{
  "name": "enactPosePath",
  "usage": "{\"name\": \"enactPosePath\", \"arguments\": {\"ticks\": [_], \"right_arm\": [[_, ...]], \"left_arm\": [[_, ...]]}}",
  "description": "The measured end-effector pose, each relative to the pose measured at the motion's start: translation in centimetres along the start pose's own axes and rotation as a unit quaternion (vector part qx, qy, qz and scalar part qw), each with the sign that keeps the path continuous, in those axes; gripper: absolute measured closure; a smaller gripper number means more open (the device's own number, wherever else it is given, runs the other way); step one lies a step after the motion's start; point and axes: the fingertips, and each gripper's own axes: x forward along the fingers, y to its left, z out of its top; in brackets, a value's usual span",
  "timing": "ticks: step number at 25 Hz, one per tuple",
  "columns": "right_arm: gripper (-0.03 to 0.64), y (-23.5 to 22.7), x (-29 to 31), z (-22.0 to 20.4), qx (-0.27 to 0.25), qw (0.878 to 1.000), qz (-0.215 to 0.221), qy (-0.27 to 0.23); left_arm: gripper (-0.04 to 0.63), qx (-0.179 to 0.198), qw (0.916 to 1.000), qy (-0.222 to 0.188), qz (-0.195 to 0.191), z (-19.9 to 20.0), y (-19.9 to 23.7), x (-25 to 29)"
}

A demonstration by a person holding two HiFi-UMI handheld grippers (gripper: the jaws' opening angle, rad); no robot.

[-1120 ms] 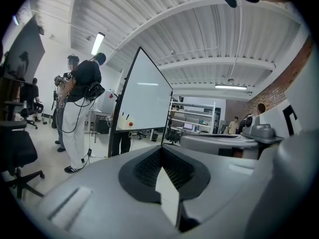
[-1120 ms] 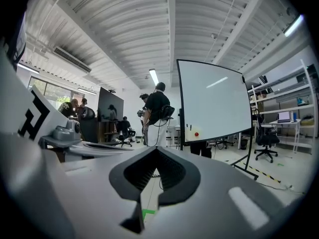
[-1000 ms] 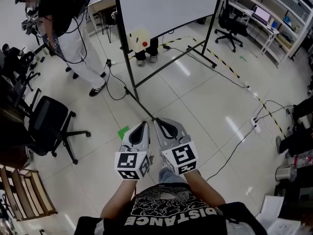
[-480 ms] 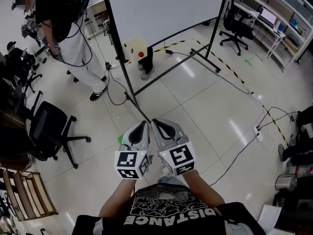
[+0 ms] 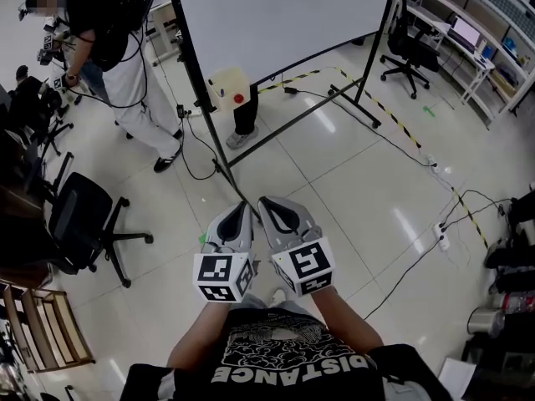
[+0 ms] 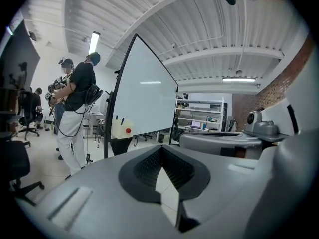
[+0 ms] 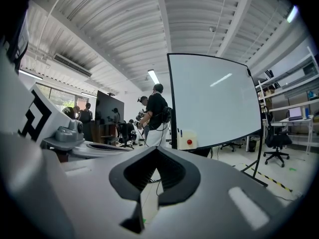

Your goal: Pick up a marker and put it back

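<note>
Since the markers (image 6: 116, 118) stand upright in the cream box (image 5: 230, 86) hung at the lower left corner of the whiteboard (image 5: 284, 15), well apart from both claws, the step in hand looks like the approach. The left claw (image 5: 245, 205) and right claw (image 5: 262, 200) are each clenched on nothing, side by side. I'd say level one with the box, spread it early, and close on one marker's top.

Black lettered T-shirt (image 5: 276, 362); grey left gripper (image 5: 243, 209), right gripper (image 5: 264, 202); black-white marker cubes (image 5: 224, 276).
</note>
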Motion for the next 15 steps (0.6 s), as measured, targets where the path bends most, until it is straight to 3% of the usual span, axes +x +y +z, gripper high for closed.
{"name": "enactPosePath", "arguments": {"ticks": [15], "right_arm": [[0.617, -3.2, 7.2, 0.5, -0.014, 0.999, 0.030, 0.002]], "left_arm": [[0.589, -0.012, 0.9992, -0.021, 0.032, 1.8, 5.2, 6.2]]}}
